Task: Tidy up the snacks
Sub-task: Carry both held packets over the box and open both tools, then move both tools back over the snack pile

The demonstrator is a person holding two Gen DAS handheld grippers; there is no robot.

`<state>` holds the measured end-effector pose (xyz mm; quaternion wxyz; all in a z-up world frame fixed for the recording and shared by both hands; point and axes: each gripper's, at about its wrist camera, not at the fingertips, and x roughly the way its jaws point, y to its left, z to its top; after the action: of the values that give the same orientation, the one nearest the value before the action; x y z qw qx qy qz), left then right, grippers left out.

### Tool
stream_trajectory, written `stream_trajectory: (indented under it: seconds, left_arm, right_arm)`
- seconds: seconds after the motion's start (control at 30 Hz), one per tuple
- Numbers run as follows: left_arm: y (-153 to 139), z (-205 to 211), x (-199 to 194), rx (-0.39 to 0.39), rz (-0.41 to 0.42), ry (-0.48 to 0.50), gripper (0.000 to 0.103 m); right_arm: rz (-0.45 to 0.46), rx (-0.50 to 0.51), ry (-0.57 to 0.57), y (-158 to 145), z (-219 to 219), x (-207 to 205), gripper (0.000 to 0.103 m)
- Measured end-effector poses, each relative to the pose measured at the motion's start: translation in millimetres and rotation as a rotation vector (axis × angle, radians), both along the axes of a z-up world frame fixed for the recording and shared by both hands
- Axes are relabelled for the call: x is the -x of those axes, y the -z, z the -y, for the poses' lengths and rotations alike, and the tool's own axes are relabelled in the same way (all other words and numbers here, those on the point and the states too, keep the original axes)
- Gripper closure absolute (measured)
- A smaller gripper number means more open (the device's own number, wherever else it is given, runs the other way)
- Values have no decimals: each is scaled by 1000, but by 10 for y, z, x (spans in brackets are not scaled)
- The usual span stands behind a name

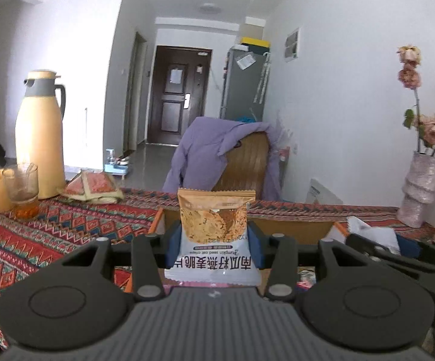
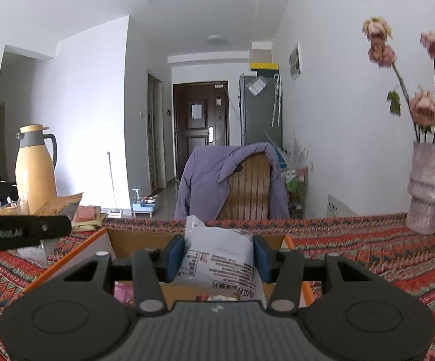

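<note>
Two tools, each clamped on a snack: left tool (image 1: 214,240) pinching an oat crisp packet (image 1: 216,228) upright, right tool (image 2: 219,258) squeezing a white snack pouch (image 2: 220,258). Both held above an orange-rimmed cardboard box (image 2: 121,242) on the patterned tabletop (image 2: 368,255).

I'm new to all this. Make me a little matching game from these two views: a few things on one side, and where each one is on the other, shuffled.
Things:
1. snack packet with a crisp picture
2. white snack packet with its printed back showing
3. yellow thermos jug
4. purple jacket

Places:
A. draped over the wooden chair
B. clamped in the right gripper
C. standing on the patterned tablecloth, by the glass
D. clamped in the left gripper

Pairs: 1-D, 2-B, 3-C, 4-A
</note>
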<state>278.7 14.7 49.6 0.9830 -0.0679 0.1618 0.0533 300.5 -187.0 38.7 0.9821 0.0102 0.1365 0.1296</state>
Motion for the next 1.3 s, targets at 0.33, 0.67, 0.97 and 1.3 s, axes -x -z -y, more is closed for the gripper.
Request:
stream_trajectory:
  seconds: [0.33,0.67,0.97,1.3]
  left_arm:
    - [333,-73,-246,-6,-96,32,57]
    - [348,-57,-81,-24,-50,3,0]
    - [282,-44,-6,-37,-22,-24,0]
    - [186,-34,48,-29,-12,-24,0]
  right_arm:
    - [-54,42,0,243,-13,-125,54]
    - [-72,-7,33,261,120,-113,2]
    - [-50,-39,59,211,218,-60,0]
    - [-36,-24,69,208,189,-1,0]
